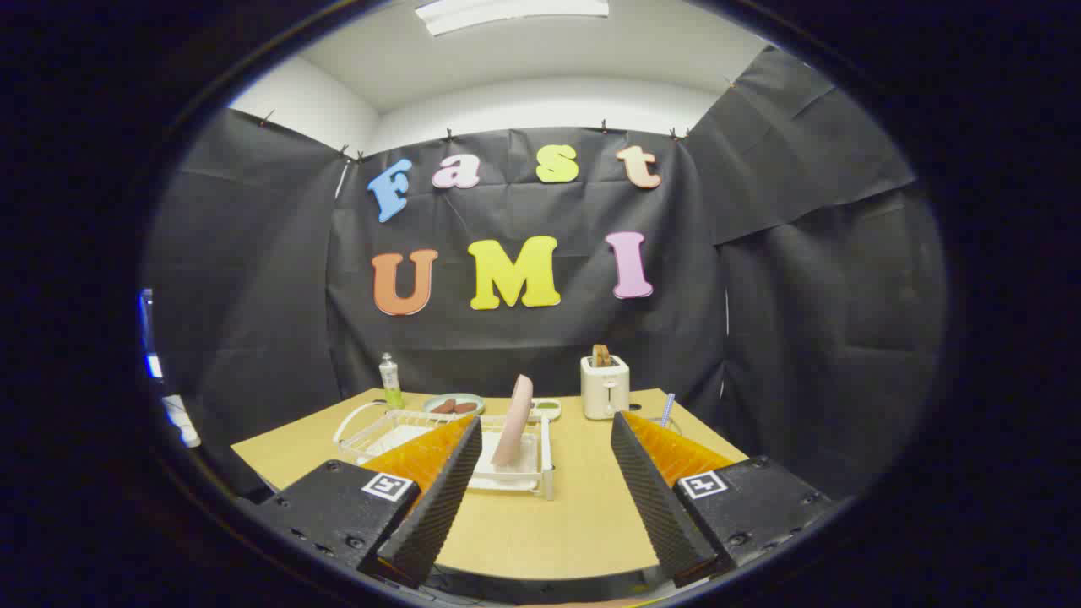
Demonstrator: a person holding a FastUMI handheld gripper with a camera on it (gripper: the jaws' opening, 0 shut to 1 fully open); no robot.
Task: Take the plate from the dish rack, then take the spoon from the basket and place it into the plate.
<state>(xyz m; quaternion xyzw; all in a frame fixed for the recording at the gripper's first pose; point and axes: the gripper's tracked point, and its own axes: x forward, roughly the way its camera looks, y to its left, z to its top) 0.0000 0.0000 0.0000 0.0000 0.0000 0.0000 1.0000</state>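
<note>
Pink plate [513, 420] upright in rack [439, 426], claw [545, 431] spread wide, level, short of it

tool [546, 431] — ridged wedge fingers | black screwed blocks — square fiducial tags | fingers apart

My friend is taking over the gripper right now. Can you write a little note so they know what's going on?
Gripper: fingers open, holding nothing, over the near part of the table.
Plate: on its edge in the dish rack, just ahead of the fingers.
Spoon and basket: a striped handle sticks up beyond the right finger, near the toaster; I cannot tell if that is the spoon.
Done: nothing yet.
Left: take the plate out, then put the spoon into it.
</note>
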